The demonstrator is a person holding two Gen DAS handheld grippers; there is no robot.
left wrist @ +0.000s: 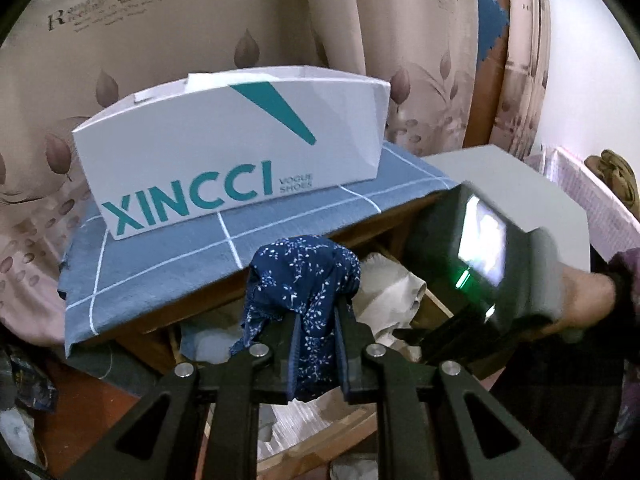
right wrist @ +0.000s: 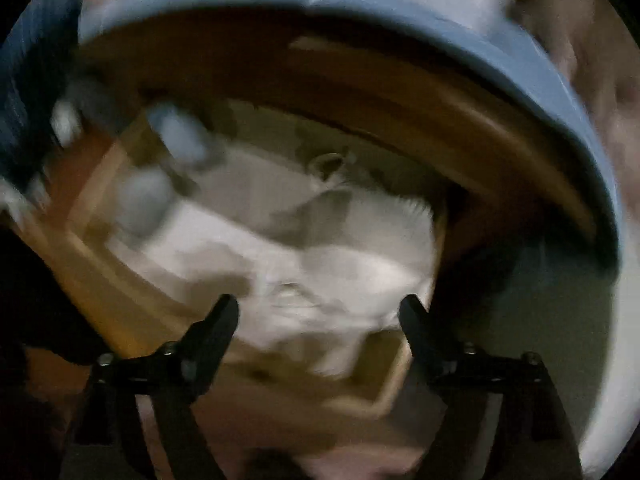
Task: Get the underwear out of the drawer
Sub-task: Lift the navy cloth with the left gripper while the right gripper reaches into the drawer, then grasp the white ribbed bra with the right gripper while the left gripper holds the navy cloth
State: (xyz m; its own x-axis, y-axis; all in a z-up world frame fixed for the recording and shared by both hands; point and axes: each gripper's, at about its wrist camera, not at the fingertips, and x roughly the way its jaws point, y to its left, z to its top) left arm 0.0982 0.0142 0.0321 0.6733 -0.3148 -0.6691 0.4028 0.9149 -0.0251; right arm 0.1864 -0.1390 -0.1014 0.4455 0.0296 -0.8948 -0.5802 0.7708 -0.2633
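My left gripper (left wrist: 316,320) is shut on navy underwear with small white flowers (left wrist: 304,276), which bunches above the fingers and hangs between them, lifted over the open wooden drawer (left wrist: 384,240). White and pale folded clothes (left wrist: 384,292) lie in the drawer behind it. In the left wrist view the other gripper's body with its lit screen (left wrist: 480,248) sits at the right, held by a hand. My right gripper (right wrist: 320,312) is open and points down into the drawer (right wrist: 120,280) over white fabric (right wrist: 320,264); nothing is between its fingers. That view is blurred.
A white shoe box with teal lettering (left wrist: 232,152) stands on a blue checked cloth (left wrist: 172,264) covering the cabinet top. Patterned curtains (left wrist: 180,20) hang behind. A grey surface (left wrist: 520,184) lies to the right. Rolled pale items (right wrist: 176,136) sit at the drawer's left.
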